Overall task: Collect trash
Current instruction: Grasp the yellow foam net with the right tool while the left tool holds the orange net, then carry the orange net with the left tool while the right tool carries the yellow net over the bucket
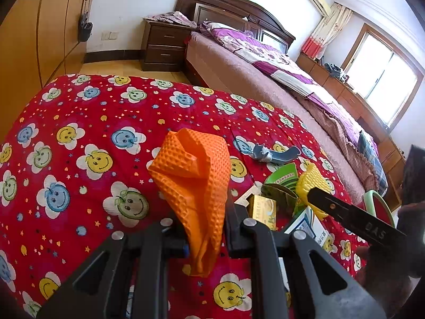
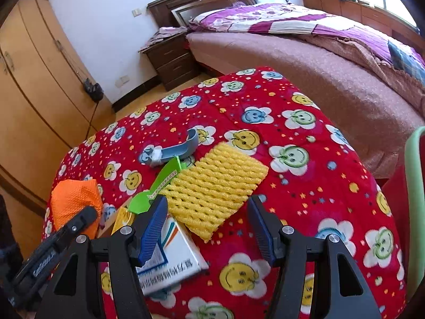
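My left gripper point(image 1: 204, 228) is shut on an orange foam net point(image 1: 194, 175) and holds it above the red smiley-face cloth point(image 1: 79, 159). That net and the left gripper also show in the right wrist view point(image 2: 74, 199). My right gripper point(image 2: 209, 218) is open and empty, just over the near end of a yellow foam net point(image 2: 215, 183). A white medicine box point(image 2: 170, 260) lies under its left finger. A green paper cup piece point(image 2: 159, 183), a small yellow box point(image 1: 263, 210) and a grey-blue plastic piece point(image 2: 170, 151) lie nearby on the cloth.
A green-rimmed red bin point(image 2: 414, 186) stands at the table's right edge. A bed point(image 2: 318, 53), a dark nightstand point(image 2: 172, 58) and a wooden wardrobe point(image 2: 32, 93) lie beyond the table.
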Motion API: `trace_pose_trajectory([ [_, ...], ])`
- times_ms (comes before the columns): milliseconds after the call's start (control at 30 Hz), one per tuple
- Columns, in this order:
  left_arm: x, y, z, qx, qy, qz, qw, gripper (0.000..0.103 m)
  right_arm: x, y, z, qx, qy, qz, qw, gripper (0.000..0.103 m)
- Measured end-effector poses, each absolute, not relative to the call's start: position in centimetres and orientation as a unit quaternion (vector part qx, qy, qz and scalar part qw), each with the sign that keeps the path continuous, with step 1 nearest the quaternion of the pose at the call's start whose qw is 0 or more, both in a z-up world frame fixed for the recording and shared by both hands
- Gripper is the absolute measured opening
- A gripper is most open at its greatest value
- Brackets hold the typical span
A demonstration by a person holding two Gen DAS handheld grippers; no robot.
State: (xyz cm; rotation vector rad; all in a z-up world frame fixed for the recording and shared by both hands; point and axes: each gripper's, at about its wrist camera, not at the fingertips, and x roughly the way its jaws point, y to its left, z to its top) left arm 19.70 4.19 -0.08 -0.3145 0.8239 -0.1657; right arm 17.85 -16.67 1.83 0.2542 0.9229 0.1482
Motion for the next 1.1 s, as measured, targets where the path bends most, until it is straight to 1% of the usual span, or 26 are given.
trace_pose_trajectory([
  [33, 19.7, 4.2, -0.1, -0.151, 0.398, -0.080, 0.901, 0.018, 18.0, -16.7, 1.6, 0.123, 0.445, 0.069, 0.884, 0.063],
  [67, 19.7, 4.2, -0.1, -0.151, 0.399, -0.080, 0.901, 0.018, 18.1, -16.9, 1.3, 0.128, 0.446, 0.066, 0.883, 0.060],
  [133, 19.7, 4.1, -0.2, -0.150, 0.399, -0.080, 0.901, 0.018, 18.1, -17.2, 1.0, 0.130, 0.442, 0.058, 0.886, 0.040],
  [167, 19.7, 4.0, -0.2, -0.149, 0.399, -0.080, 0.901, 0.018, 18.1, -17.4, 1.0, 0.134, 0.442, 0.061, 0.885, 0.034],
  [200, 19.7, 4.0, -0.2, -0.147, 0.399, -0.080, 0.902, 0.018, 18.0, -17.6, 0.9, 0.141, 0.443, 0.065, 0.883, 0.024],
  [233, 19.7, 3.9, -0.2, -0.146, 0.399, -0.081, 0.902, 0.018, 17.9, -18.0, 0.9, 0.149, 0.444, 0.066, 0.881, 0.019],
  [333, 19.5, 3.8, 0.0, -0.142, 0.397, -0.082, 0.903, 0.018, 17.2, -18.3, 1.5, 0.145, 0.438, 0.072, 0.884, 0.013],
  [500, 19.1, 3.6, 0.5, -0.139, 0.388, -0.088, 0.907, 0.018, 14.6, -19.5, 3.9, 0.137, 0.410, 0.082, 0.898, 0.012],
  [767, 17.5, 2.5, 2.9, -0.136, 0.375, -0.103, 0.911, 0.018, 10.0, -22.7, 7.4, 0.138, 0.384, 0.088, 0.909, 0.012],
  [1100, 14.2, 0.4, 6.0, -0.144, 0.372, -0.149, 0.905, 0.018, 5.9, -26.8, 9.3, 0.141, 0.365, 0.065, 0.918, 0.012],
])
